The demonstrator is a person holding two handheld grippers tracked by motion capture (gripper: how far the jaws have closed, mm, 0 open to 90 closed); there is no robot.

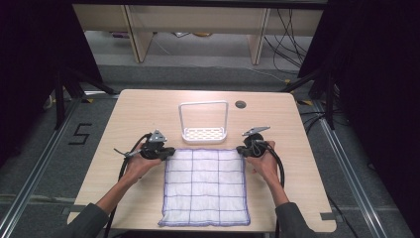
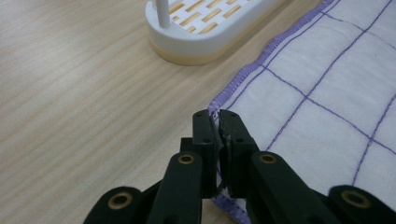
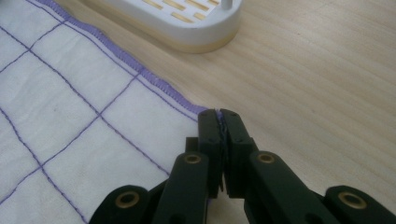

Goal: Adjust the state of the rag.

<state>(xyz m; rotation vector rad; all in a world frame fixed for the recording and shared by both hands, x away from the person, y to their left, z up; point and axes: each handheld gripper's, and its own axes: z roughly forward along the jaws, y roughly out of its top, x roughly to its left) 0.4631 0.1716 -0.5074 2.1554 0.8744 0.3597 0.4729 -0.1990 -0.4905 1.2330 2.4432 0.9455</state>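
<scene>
Cloth (image 1: 205, 186): soft, light (likely to sag); best held at corners.
Left gripper (image 2: 217, 122): pinched on far-left corner.
Right gripper (image 3: 219, 120): pinched on far-right corner.

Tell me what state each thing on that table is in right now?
Cloth: spread flat on the table, its two far corners pinched.
Rack: upright, nothing on it, just beyond the cloth.
Left gripper: shut on the cloth's far left corner.
Right gripper: shut on the cloth's far right corner.
Table: bare wood around the cloth.
</scene>
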